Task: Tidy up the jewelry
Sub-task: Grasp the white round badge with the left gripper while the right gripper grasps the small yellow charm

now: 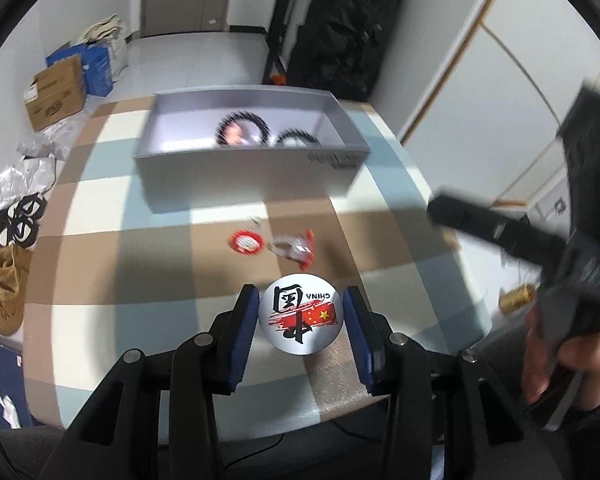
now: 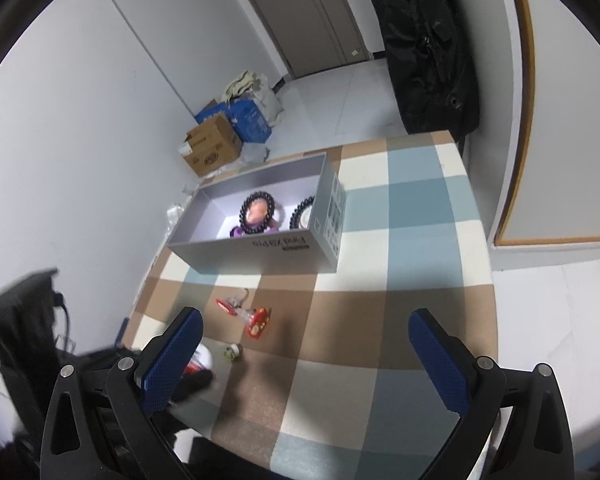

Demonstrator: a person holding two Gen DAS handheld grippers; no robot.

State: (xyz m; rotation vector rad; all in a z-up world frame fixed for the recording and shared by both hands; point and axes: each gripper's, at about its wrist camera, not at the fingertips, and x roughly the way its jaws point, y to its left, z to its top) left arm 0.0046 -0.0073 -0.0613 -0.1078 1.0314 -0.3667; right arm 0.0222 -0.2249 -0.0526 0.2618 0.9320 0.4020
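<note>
My left gripper (image 1: 301,312) is shut on a round white badge (image 1: 301,314) printed with "CHINA" and a red flag, held just above the checked table. A red round trinket (image 1: 246,242) and a red-and-white charm (image 1: 296,249) lie beyond it. A grey open box (image 1: 252,168) stands farther back with two dark bead bracelets (image 1: 242,130) inside. My right gripper (image 2: 306,340) is open and empty above the table; the red charms (image 2: 258,322), a small greenish piece (image 2: 232,352) and the box (image 2: 260,254) lie ahead of it.
The table has a brown, blue and cream checked cloth (image 2: 400,280). Cardboard and blue boxes (image 2: 220,140) sit on the floor by the wall. A black bag (image 2: 428,40) hangs at the back. The right gripper and hand show blurred in the left wrist view (image 1: 540,240).
</note>
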